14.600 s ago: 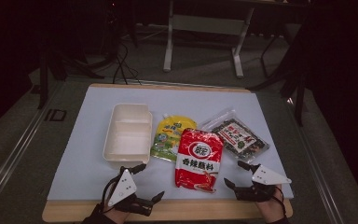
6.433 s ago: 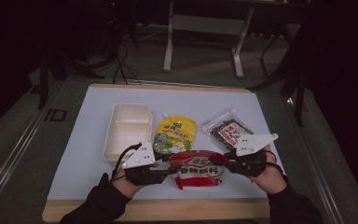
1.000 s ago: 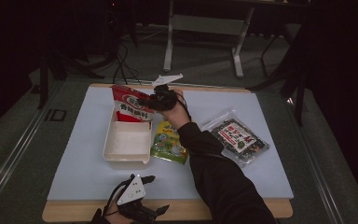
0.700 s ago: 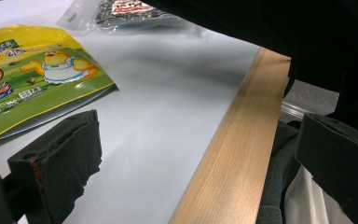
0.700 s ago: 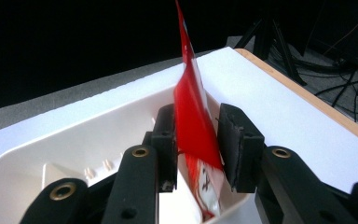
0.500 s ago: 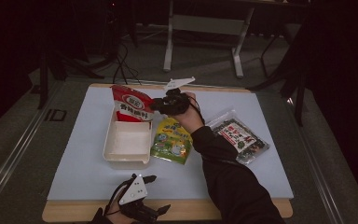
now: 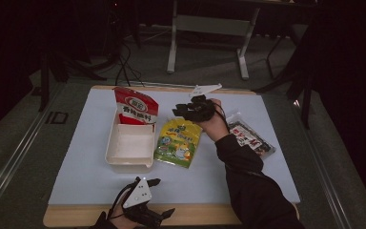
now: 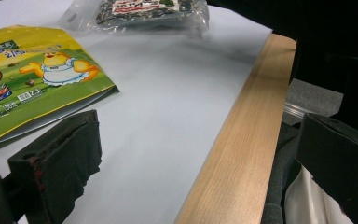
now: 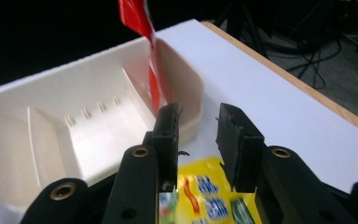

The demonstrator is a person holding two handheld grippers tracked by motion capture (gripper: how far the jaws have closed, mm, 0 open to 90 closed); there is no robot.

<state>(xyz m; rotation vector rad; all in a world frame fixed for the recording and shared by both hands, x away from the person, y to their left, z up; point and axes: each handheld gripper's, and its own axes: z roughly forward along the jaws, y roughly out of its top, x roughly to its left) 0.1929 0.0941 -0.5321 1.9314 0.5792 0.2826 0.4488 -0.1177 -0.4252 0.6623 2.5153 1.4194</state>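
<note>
The left gripper [image 7: 158,196] sits at the near wooden edge, jaws wide apart and holding nothing. Farther off, the right gripper [image 7: 177,111] hangs just above the yellow bag [image 7: 178,142], its jaws a little apart and empty. Just past it, the red bag [image 7: 135,106] stands in the white tray [image 7: 128,160].

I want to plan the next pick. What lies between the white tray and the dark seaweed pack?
In the high view, the yellow pouch lies flat between the white tray and the seaweed pack, with the right tongs above its far end.
</note>
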